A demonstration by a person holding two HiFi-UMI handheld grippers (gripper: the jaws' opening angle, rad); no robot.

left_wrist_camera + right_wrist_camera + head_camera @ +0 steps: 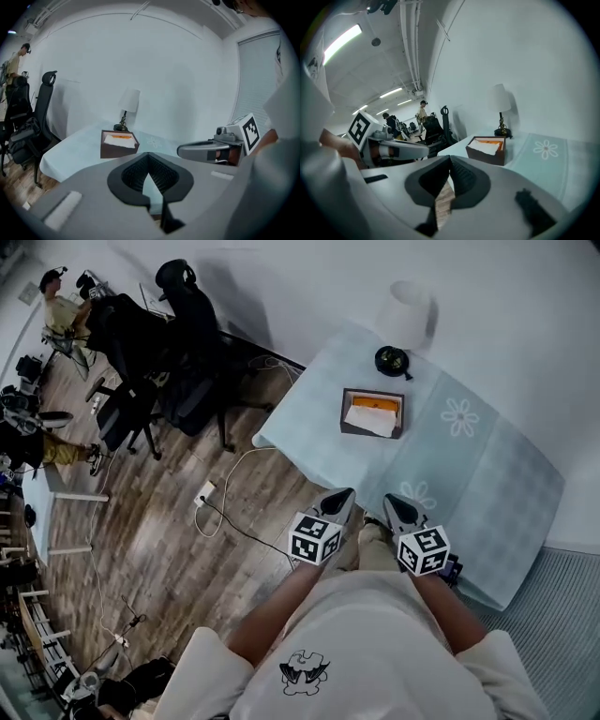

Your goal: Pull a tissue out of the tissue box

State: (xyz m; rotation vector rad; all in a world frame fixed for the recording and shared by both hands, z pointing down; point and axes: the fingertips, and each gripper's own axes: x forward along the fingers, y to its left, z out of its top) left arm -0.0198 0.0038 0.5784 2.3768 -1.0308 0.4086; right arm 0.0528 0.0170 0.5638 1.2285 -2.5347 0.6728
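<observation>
Seen from the head view, a person stands at the near edge of a pale, cloth-covered surface (pixel 487 474), holding the left hand-held gripper (pixel 343 494) and the right hand-held gripper (pixel 394 501) side by side, both pointing toward the cloth and both empty. The dark brown tissue box (pixel 373 413) sits well ahead of them toward the far side of the surface, apart from both tools, with a white tissue (pixel 371 419) lying folded in its open top. A white-shaded lamp (pixel 405 315) stands just beyond the box, near the wall. To the left, black office chairs (pixel 169 343) crowd a wooden floor (pixel 159 540) crossed by cables, and another person (pixel 58 306) is visible in the far corner. In the left gripper view, that tool's jaws are pressed together at the tips with nothing between them; the box lies ahead and slightly left on the cloth, the lamp behind it, and the other tool with its marker cube shows at the right. In the right gripper view, the jaws are likewise closed tight and carry nothing; the box sits ahead and a little to the right, the tissue at its top, a flower print (pixel 547 149) on the cloth beside it, and the left tool shows at the left.
</observation>
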